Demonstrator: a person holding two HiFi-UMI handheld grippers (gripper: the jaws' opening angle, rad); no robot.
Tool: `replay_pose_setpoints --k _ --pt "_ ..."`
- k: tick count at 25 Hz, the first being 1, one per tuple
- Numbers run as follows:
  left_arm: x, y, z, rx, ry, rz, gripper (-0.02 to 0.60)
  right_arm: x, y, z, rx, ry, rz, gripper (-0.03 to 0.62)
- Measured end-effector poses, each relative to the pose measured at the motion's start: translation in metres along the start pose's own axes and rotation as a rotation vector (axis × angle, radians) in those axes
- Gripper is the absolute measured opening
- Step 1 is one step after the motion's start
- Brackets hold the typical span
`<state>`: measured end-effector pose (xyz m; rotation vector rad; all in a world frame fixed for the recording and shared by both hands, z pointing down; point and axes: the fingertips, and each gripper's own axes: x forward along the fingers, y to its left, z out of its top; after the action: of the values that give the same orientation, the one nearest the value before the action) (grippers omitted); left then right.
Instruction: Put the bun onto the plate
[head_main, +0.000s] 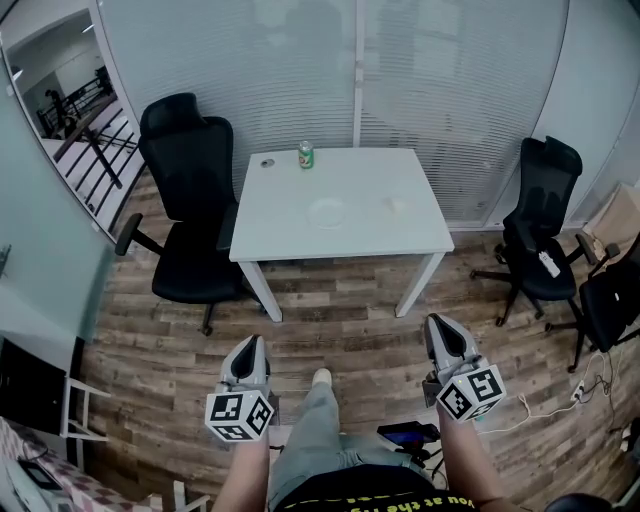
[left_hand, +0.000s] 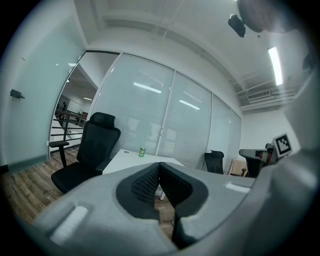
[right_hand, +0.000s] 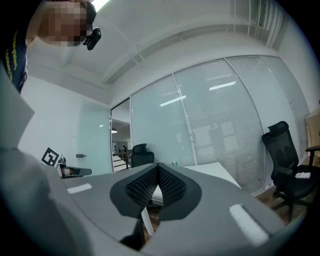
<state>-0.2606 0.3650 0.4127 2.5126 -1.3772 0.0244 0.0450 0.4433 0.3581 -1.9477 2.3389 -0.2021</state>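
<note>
1. A white square-topped table (head_main: 400, 235) stands on the wood-plank floor (head_main: 340, 315), well ahead of the person.
2. The small pale bun (head_main: 398, 206) lies on the tabletop right of centre (it is faint in the head view, little more than a light lump).
3. The round white plate (head_main: 327, 212) sits near the table's middle, left of the bun and apart from it; the bun is not on it.
4. A green drinks can (head_main: 306, 154) stands upright near the table's far edge, behind the plate.
5. A black high-backed office chair (head_main: 190, 200) stands at the table's left side.
6. The grey left gripper (head_main: 250, 345) is held low in front of the person, far short of the table; its own view shows the ribbed black pads pressed together with nothing between them.
7. The grey right gripper (head_main: 438, 323) is held likewise on the other side, its pads also meeting tip to tip, empty.
</note>
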Motion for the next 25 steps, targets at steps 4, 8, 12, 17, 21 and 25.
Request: replay_pose_setpoints --k 4,8,12,17,21,25 --pt "0.021 0.002 0.000 -0.005 0.002 -0.011 0.000 0.010 -0.012 -0.002 0.004 0.007 -0.012 0.006" --pt "0.044 0.004 0.002 -0.005 0.008 -0.024 0.000 0.025 -0.021 -0.004 0.008 0.016 -0.021 0.006" --pt "0.068 0.013 0.006 -0.005 0.011 -0.034 0.000 0.045 -0.030 -0.003 0.013 0.011 -0.033 0.006" --pt "0.106 0.026 0.018 -0.008 0.011 -0.046 0.000 0.076 -0.042 0.001 0.011 0.017 -0.044 0.006" --pt "0.138 0.036 0.027 -0.010 0.011 -0.061 0.000 0.102 -0.052 0.006 0.002 0.021 -0.052 0.006" --pt "0.167 0.046 0.036 -0.014 0.009 -0.071 0.001 0.127 -0.062 0.009 0.000 0.025 -0.060 0.006"
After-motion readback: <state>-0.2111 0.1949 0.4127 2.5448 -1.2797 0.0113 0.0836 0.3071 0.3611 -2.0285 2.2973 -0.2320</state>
